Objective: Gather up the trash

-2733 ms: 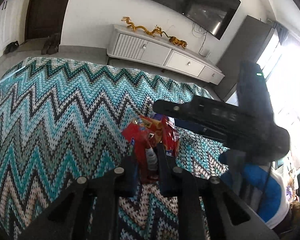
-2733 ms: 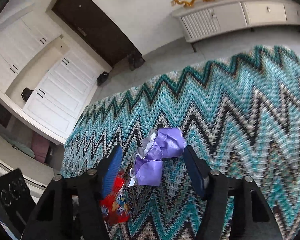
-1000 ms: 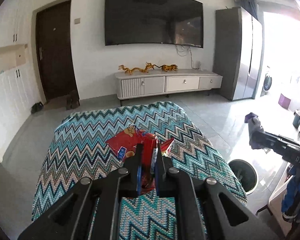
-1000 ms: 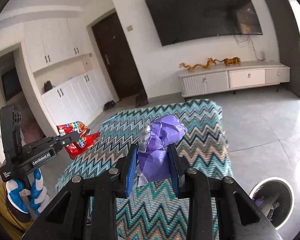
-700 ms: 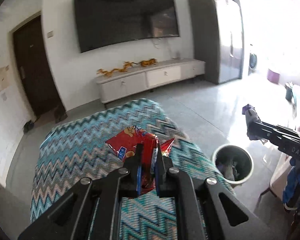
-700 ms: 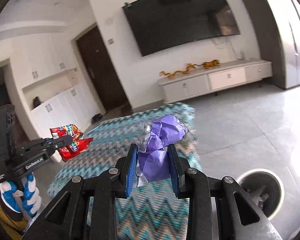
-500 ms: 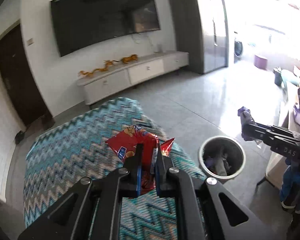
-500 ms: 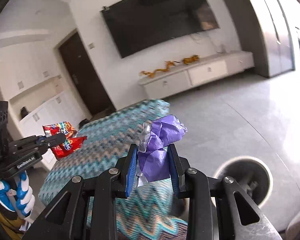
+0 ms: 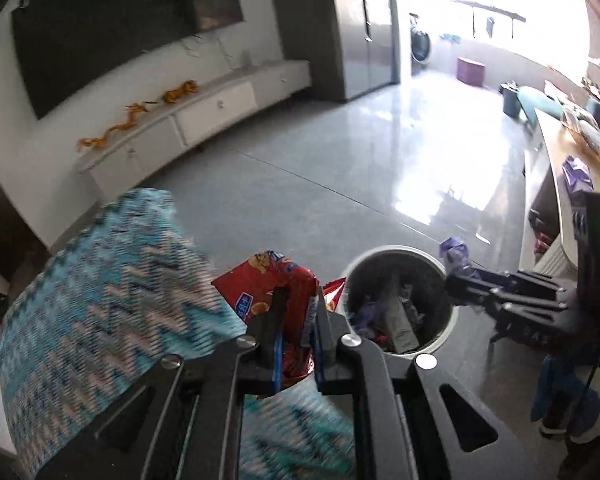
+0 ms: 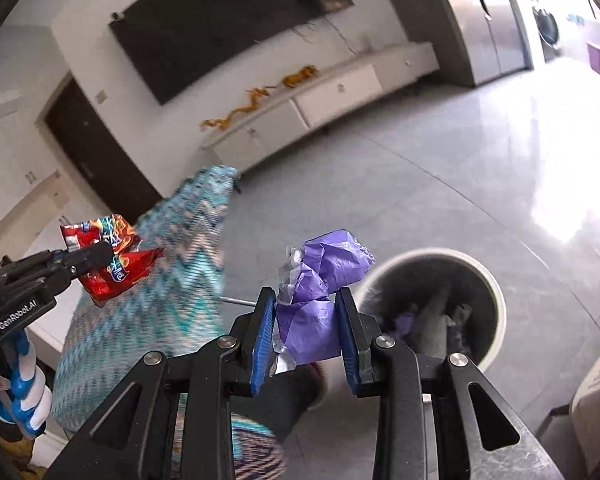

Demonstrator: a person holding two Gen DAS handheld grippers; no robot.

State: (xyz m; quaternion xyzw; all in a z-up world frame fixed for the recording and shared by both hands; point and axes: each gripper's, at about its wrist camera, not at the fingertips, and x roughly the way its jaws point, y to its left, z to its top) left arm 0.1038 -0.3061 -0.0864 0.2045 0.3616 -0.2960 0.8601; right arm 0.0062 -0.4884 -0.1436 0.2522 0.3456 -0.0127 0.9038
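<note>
My left gripper (image 9: 298, 304) is shut on a red snack wrapper (image 9: 266, 288), held in the air just left of a round grey trash bin (image 9: 444, 332) that holds several pieces of trash. My right gripper (image 10: 305, 308) is shut on a crumpled purple wrapper (image 10: 324, 276), held just left of and above the same bin (image 10: 496, 312). In the left wrist view the right gripper (image 9: 456, 276) reaches over the bin's right rim with the purple wrapper (image 9: 454, 250). In the right wrist view the left gripper (image 10: 100, 254) shows at left with the red wrapper (image 10: 114, 264).
A bed with a teal zigzag blanket (image 9: 92, 300) lies to the left of the bin. A white TV cabinet (image 9: 196, 120) stands against the far wall under a black TV (image 9: 120, 28). Grey tiled floor (image 9: 380, 160) spreads beyond. A counter (image 9: 572, 184) runs along the right.
Both grippers have swung right, away from the bed and toward the bin, each still holding its wrapper. The bin now sits close beside both grippers.
</note>
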